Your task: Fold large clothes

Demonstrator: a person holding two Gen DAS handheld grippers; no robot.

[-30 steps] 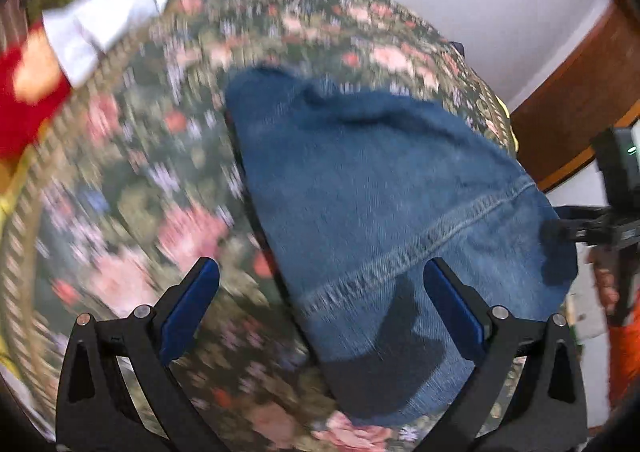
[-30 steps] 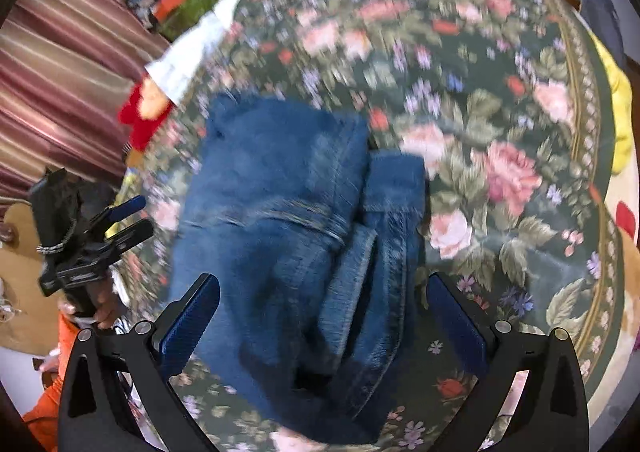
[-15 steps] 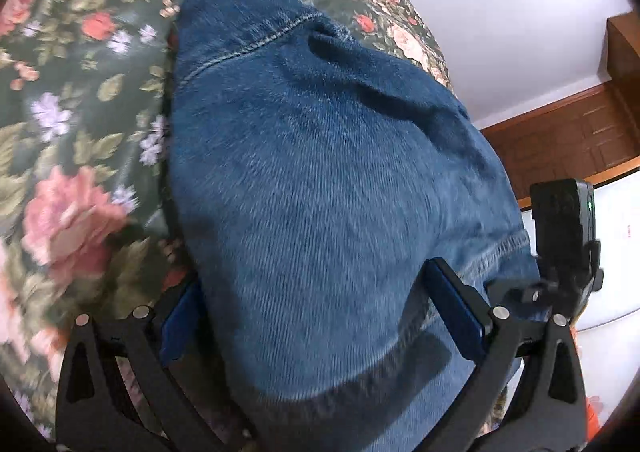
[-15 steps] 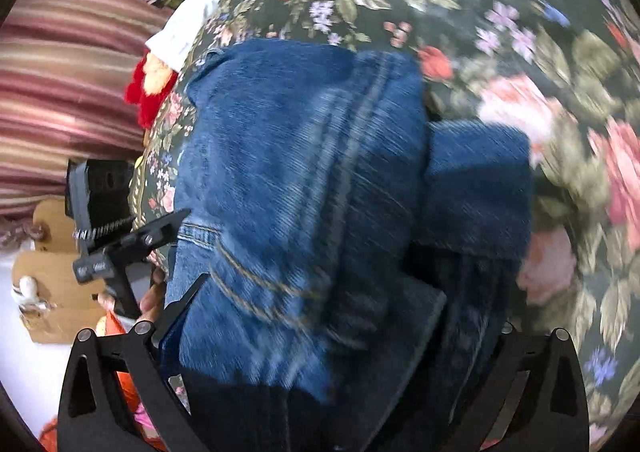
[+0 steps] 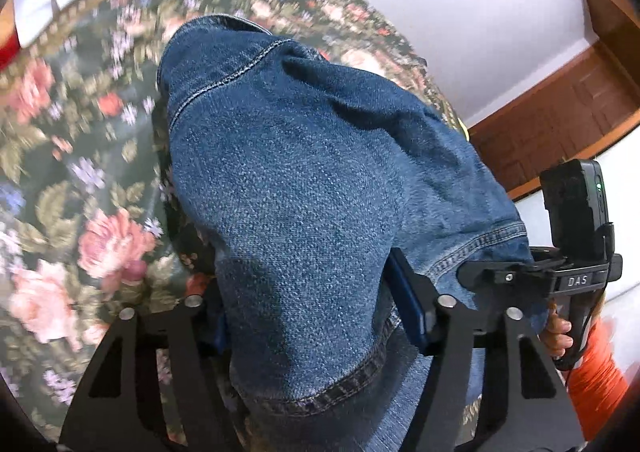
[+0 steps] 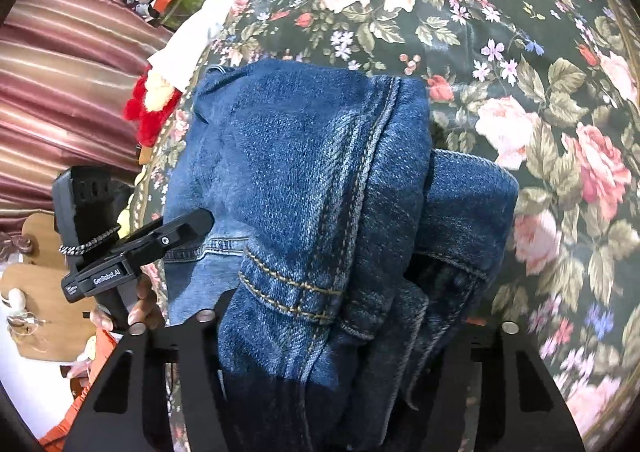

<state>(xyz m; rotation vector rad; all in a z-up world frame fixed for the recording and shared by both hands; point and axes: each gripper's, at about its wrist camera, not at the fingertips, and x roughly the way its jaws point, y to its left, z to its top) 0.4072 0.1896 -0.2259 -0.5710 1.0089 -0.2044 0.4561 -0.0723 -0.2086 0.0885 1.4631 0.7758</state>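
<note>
Both grippers are closing around the near end of the folded blue jeans (image 5: 320,188), which lie on a floral bedspread (image 5: 80,180). In the left wrist view, the left gripper (image 5: 316,316) sits at the bottom centre of the frame with a thick roll of denim bulging up between its fingers. Its blue pads (image 5: 408,304) are partly buried by the cloth: the right one lies against the denim's flank, while the left one is almost hidden behind the fold, so I cannot tell whether it presses yet. From there the jeans stretch away toward the upper centre of the frame, a stitched seam curving across their far end.

In the right wrist view, the right gripper (image 6: 332,332) likewise stands at the bottom centre, and the stacked layers of the jeans (image 6: 304,172) fill the gap between its fingers completely, hiding both pads. The bundle runs from the gripper up to the middle of the frame, with a doubled seam running down its middle and a lower folded layer sticking out on the right.

At the left edge of that view, the other gripper reaches into the denim from the side, with a hand (image 6: 136,308) wrapped round its handle. A red and white item (image 6: 152,104) lies at the upper left beside striped fabric (image 6: 60,64).
</note>
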